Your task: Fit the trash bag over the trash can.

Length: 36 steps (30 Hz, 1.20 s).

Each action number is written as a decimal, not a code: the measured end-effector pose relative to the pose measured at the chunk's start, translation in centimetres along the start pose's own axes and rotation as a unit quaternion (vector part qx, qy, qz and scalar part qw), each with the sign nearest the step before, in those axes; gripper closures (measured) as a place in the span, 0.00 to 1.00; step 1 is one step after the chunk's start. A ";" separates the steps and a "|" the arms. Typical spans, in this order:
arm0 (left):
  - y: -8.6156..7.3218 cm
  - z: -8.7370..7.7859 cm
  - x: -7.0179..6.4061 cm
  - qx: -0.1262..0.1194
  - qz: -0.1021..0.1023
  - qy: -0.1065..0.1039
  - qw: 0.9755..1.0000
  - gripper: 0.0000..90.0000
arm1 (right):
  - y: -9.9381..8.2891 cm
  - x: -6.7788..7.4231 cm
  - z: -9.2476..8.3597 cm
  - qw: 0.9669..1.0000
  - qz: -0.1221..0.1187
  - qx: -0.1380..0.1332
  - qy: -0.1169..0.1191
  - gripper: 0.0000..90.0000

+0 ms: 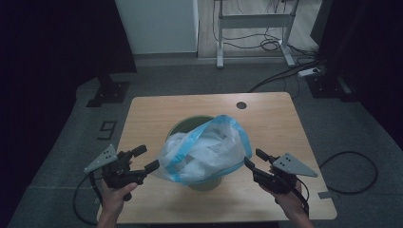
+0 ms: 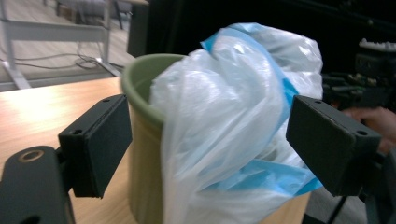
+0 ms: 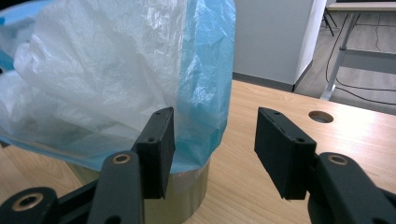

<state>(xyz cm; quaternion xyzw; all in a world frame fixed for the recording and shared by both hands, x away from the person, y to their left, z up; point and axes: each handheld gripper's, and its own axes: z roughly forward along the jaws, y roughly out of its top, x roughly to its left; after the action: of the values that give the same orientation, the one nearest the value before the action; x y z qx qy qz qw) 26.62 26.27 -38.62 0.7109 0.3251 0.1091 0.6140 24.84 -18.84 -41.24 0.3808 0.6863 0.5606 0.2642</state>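
A green bin (image 1: 183, 124) stands in the middle of the wooden table (image 1: 271, 128), with a translucent white bag (image 1: 204, 149) with a blue edge bunched loosely over its mouth. My left gripper (image 1: 146, 158) is open just left of the bag, its jaws pointing at it. In the left gripper view the bag (image 2: 224, 93) and bin (image 2: 140, 79) lie ahead between the wide jaws of the left gripper (image 2: 210, 135), and the pads touch nothing. My right gripper (image 1: 253, 157) is open at the bag's right side. In the right gripper view the right gripper (image 3: 215, 144) has the bag's blue edge (image 3: 205, 70) beside its left jaw.
A round cable hole (image 1: 241, 105) sits near the table's far edge. Behind the table stand a white cabinet (image 1: 157, 23) and a desk frame (image 1: 254, 21) with cables. A black cable (image 1: 351, 171) loops on the floor at the right.
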 end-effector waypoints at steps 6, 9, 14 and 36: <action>1.1 2.0 -1.2 0.028 0.022 -0.010 0.999 0.16 | 0.2 0.0 -0.8 1.000 0.008 -0.002 0.003 0.49; 1.7 3.1 -2.1 0.052 0.044 -0.003 0.998 0.16 | 0.5 -0.1 -1.1 1.000 0.009 -0.005 0.004 0.48; 2.5 4.6 -2.8 0.085 0.067 0.014 0.994 0.20 | 1.4 -0.8 -0.4 1.000 0.023 -0.015 0.001 0.46; 2.2 5.1 -0.6 0.033 0.004 0.058 0.998 0.99 | 3.5 1.5 1.2 0.997 0.034 -0.021 0.067 0.35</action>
<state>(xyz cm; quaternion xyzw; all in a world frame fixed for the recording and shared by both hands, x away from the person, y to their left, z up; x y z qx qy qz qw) 29.71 21.80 -37.52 0.7246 0.3605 0.1416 0.5700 25.71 -16.65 -38.05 0.3602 0.6772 0.6075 0.2064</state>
